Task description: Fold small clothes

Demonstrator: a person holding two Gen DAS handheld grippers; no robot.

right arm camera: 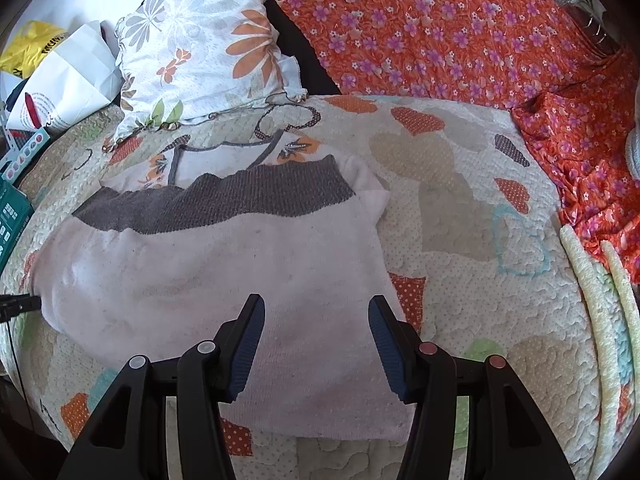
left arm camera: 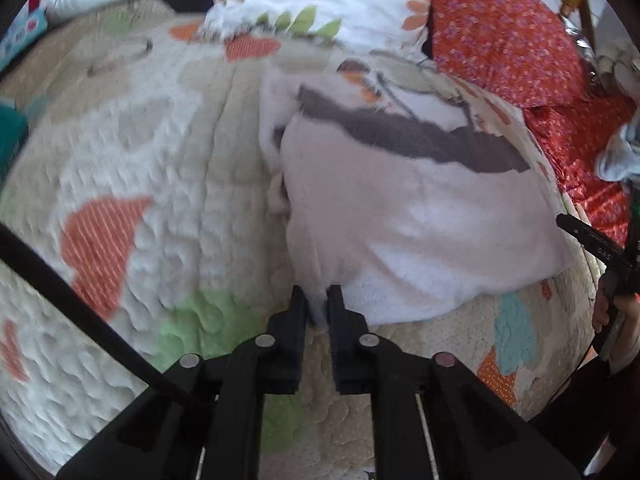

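- A pale pink garment (right arm camera: 224, 264) w/ a grey ribbed band (right arm camera: 224, 204) is seen spread flat on the quilted bed cover (right arm camera: 460, 208), roughly mid-bed; the grey band is turned toward the pillow end.
- A 2nd small garment, white w/ orange flowers and grey trim (right arm camera: 224, 160), is partly covered by the pink one, just beyond the grey band.
- Left tongs (left arm camera: 318, 300) are closed down to a narrow gap on a bunched edge of the pink garment (left arm camera: 400, 220); cloth is pinched between the pads. The left view is motion-blurred.
- In the right view the left tongs' tip (right arm camera: 20, 304) is seen touching the garment's left edge.
- Right tongs (right arm camera: 316, 316) are held wide open above the near part of the pink garment; nothing is gripped. Contact w/ the cloth cannot be told.
- In the left view the right tongs (left arm camera: 600, 248) are seen at the garment's far side, near the bed's right edge.
- A floral pillow (right arm camera: 200, 52) is propped at the head end of the bed, next to an orange flowered cloth (right arm camera: 440, 28) draped along the far right corner.
- Paper and plastic bags (right arm camera: 60, 64) are piled by the left edge near the pillow.
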